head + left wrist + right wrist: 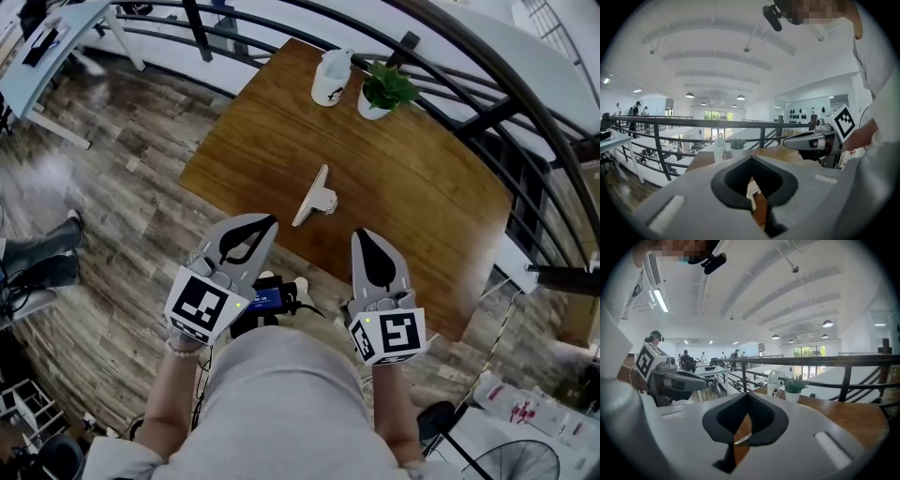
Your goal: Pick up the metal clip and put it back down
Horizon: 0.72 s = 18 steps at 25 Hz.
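Observation:
The metal clip [316, 198] lies on the wooden table [422, 187], near its front edge. Both grippers hover in front of that edge, apart from the clip. My left gripper [265, 223] is just left of and below the clip, shut and empty. My right gripper [364, 234] is to the clip's lower right, also shut and empty. Through the hole between the left gripper's [751, 158] closed jaws a piece of the clip [752, 192] shows. The right gripper view shows the clip [740, 439] the same way under the right gripper [747, 393].
A white bottle [331, 77] and a small potted plant [386, 89] stand at the table's far edge by a black railing [487, 112]. Wood floor lies to the left. A person's feet [47, 253] are at far left.

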Tool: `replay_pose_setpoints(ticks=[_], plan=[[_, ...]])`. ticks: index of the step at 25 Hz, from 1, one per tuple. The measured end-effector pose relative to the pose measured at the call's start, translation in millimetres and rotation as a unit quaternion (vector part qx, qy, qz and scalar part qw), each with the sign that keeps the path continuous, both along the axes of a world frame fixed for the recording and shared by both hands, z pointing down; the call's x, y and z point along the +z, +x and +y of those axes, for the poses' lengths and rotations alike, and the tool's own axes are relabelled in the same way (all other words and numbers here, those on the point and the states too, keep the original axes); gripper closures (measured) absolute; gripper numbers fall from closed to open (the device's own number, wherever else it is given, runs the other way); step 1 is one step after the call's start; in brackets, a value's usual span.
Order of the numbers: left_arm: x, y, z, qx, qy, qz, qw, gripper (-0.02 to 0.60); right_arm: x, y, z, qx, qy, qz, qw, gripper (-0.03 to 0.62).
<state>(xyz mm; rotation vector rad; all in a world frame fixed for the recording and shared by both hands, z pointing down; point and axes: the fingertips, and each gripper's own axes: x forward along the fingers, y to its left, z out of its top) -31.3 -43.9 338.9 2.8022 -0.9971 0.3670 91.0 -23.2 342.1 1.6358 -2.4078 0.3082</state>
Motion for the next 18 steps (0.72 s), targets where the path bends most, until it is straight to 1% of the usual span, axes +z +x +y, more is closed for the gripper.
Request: replay_pose_setpoints(ticks=[7,12,18], plan=[[-4.2,2.5,0.7,0.009,0.006,-0.003,0.9999,0.581,-1.2,-0.5,-1.8,0.001,0.002,0.001,1.0,0.572],[1.6,0.8,1.7,0.001,-0.002,-0.001,1.0,0.581,1.0,-2.2,-0.8,-0.001,0.0,0.002,1.0,0.572],[-0.5,3.2,1.9,0.007,0.002,-0.006,1.0,0.581,2.8,-1.2,-0.7,0.002,-0.004,0.004,1.0,0.572]])
